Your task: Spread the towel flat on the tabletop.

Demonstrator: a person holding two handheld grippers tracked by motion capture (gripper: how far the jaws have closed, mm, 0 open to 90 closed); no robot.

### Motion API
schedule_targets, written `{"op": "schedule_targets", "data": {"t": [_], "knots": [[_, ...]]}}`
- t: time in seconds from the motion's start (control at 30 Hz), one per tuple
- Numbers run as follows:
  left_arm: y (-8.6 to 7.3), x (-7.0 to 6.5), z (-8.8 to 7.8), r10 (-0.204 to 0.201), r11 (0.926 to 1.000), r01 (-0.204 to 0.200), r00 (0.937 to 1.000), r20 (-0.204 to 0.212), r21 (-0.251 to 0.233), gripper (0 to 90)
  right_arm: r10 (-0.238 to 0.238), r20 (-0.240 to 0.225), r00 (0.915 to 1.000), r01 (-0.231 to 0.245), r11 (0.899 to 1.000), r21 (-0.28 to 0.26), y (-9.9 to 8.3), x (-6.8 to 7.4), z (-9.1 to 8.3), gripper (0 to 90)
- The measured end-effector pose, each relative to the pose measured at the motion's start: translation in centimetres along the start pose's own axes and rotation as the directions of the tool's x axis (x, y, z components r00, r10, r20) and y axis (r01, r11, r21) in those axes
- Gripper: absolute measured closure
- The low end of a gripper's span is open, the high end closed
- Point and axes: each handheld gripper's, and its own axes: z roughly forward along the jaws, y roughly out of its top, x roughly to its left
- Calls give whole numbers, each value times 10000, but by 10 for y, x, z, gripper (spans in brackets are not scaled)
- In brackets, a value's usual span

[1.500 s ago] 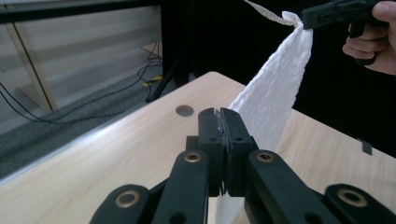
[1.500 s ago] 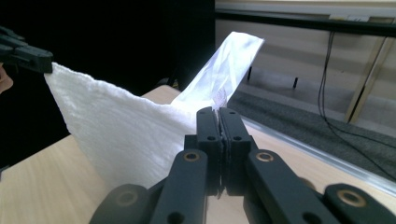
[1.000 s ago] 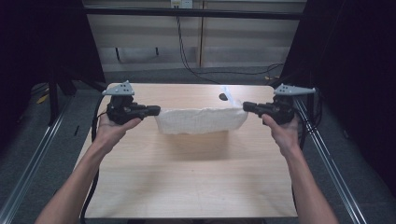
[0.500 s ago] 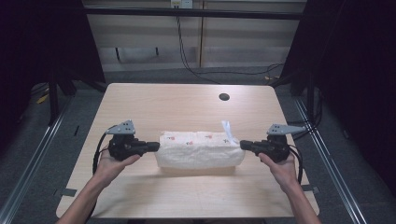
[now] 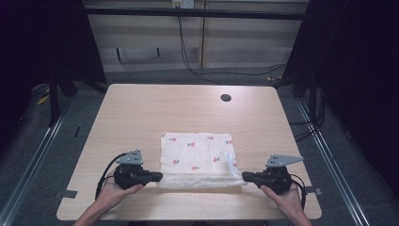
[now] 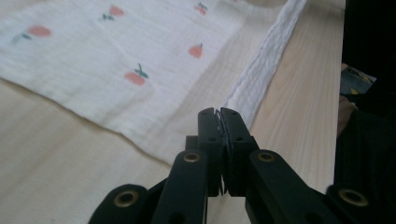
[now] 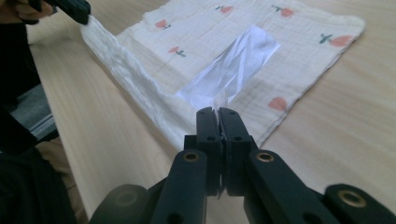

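A white cloth (image 5: 195,153) printed with small red fruits lies spread on the wooden table (image 5: 141,108), its near edge bunched into a ridge. My left gripper (image 5: 159,176) is shut on the cloth's near left corner, and in the left gripper view its jaws (image 6: 219,114) pinch the hem of the cloth (image 6: 93,60). My right gripper (image 5: 244,176) is shut on the near right corner. In the right gripper view the jaws (image 7: 218,114) clamp the cloth (image 7: 299,51) together with a clear plastic strip (image 7: 233,70). The left gripper (image 7: 70,7) holds the far end of the ridge.
A round dark hole (image 5: 226,98) sits in the table near its far right. Bare wood surrounds the cloth. Metal rails run along both sides of the table, and cables hang behind it.
Both hands came toward the near edge and down. The cloth, earlier stretched in the air between the grippers, now lies flat on the table.
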Motion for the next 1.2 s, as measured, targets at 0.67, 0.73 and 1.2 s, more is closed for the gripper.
{"op": "schedule_targets", "data": {"t": [0.67, 0.73, 1.2], "knots": [[-3, -3, 11, -166, 9999, 163, 9960, 874, 48, 710, 383, -160, 9991, -378, 9988, 309, -21, 4, -9, 727], [1, 2, 13, -239, 9997, 236, 9971, 717, 53, 693, 249, -61, 9997, -247, 9992, 301, -16, 0, -5, 721], [14, 35, 22, -787, 9967, 793, 9965, -286, 184, 629, -635, 210, 9978, 620, 9959, 662, 27, -21, 42, 676]]}}
